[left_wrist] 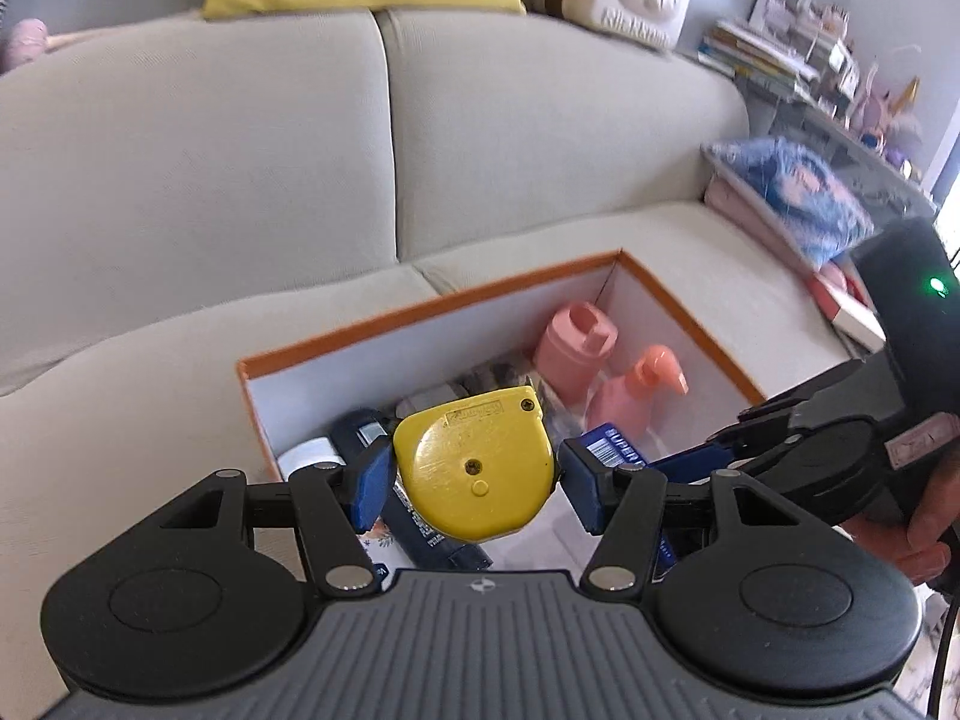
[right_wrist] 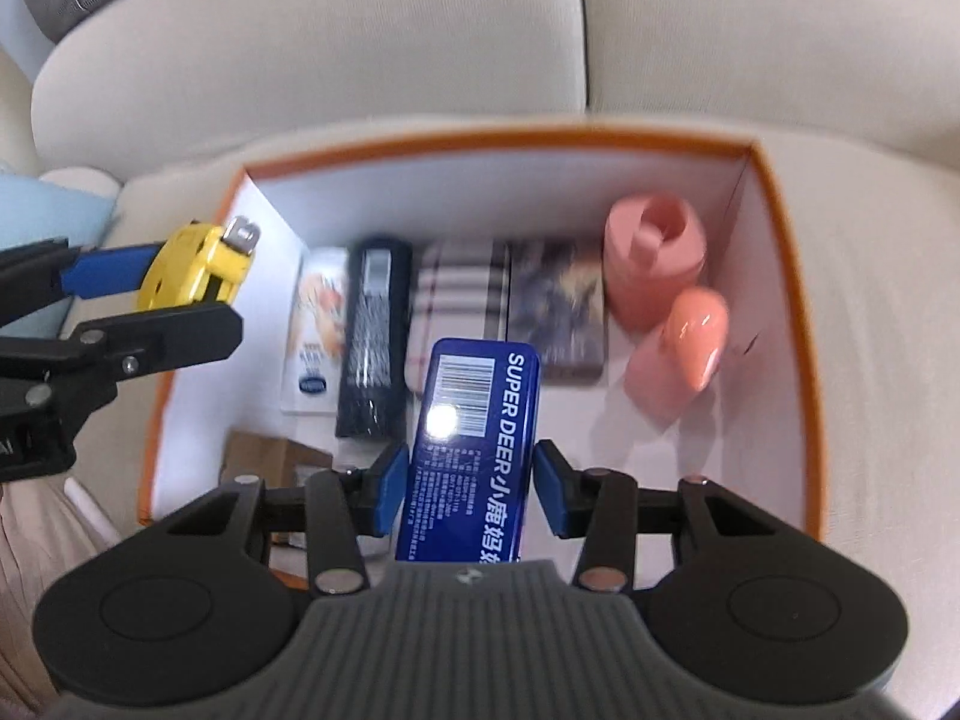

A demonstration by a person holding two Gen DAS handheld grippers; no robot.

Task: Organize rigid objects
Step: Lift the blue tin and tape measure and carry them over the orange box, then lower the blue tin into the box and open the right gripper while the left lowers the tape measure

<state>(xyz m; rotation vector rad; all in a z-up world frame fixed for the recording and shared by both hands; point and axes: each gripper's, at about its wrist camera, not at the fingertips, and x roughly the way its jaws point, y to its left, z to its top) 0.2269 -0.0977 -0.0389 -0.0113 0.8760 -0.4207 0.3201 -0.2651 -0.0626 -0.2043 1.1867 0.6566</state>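
The orange-rimmed box (right_wrist: 786,276) sits on the sofa seat (left_wrist: 150,420), far wall near the backrest. Its back row is packed: pink bottles (right_wrist: 654,264) in the far right corner, a dark tube (right_wrist: 372,336) and flat packs toward the left wall; bare floor shows front right. Left hand-held gripper (left_wrist: 474,471) clamps a scuffed yellow tape measure (left_wrist: 474,462) over the box's left side. Right hand-held gripper (right_wrist: 471,489) grips a glossy blue SUPER DEER tin (right_wrist: 474,450) above the middle

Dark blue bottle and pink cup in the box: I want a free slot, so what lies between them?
In the right wrist view, between the dark blue bottle and the pink cup lie a plaid-patterned flat item and a dark printed box, side by side.
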